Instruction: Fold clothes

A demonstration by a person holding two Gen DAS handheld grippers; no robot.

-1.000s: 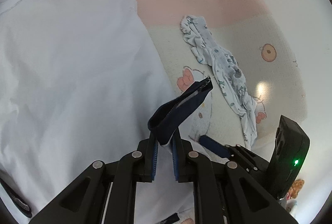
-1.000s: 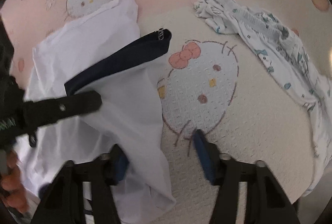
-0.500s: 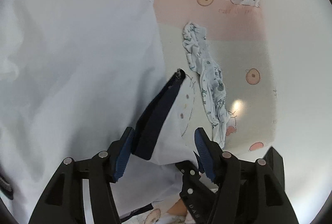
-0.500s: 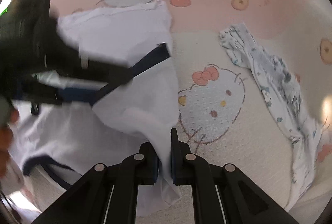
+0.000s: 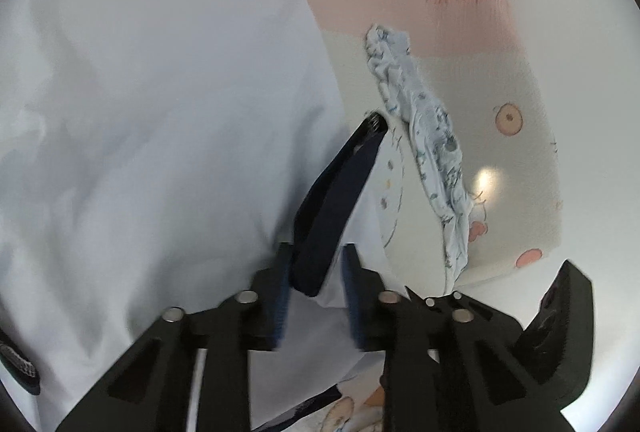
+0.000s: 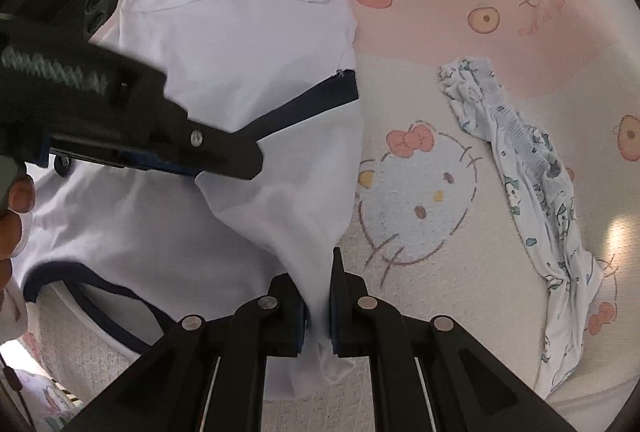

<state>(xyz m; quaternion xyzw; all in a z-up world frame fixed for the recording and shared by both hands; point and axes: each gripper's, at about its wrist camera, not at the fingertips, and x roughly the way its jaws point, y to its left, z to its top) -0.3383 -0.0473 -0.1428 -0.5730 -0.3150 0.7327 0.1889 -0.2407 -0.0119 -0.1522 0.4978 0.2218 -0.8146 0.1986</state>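
- Currently we had one white cotton T-shirt with navy trim (image 6: pixel 240 44) lying on the pink-and-cream cartoon-cat blanket (image 6: pixel 420 240), its hem by the big cat face at the blanket's far edge.
- Our left gripper (image 5: pixel 316 296) was closing its jaws around the navy sleeve cuff (image 5: pixel 340 188); the cuff sat between the blue pads, but we could not tell that they pressed it yet.
- Our right gripper (image 6: pixel 318 308) had its fingers pressed together, pinching a bunch of white shirt fabric at the near edge of the shirt.
- In our judgement the step was gathering the sleeve side to fold it over the shirt's body.
- To do it well, we thought the left jaws should grip the cuff fully before any lift, and both grippers should travel together, keeping the cloth between them taut so the fold line fell straight.
- We thought a low carry would keep the rest of the shirt from dragging across the blanket.
- Counted: one shirt, one crumpled pale-blue printed garment (image 6: pixel 532 184) lying apart from the shirt on the blanket, two grippers, one blanket.
- A bare hand (image 6: pixel 14 216) showed beside the shirt, behind the left gripper.
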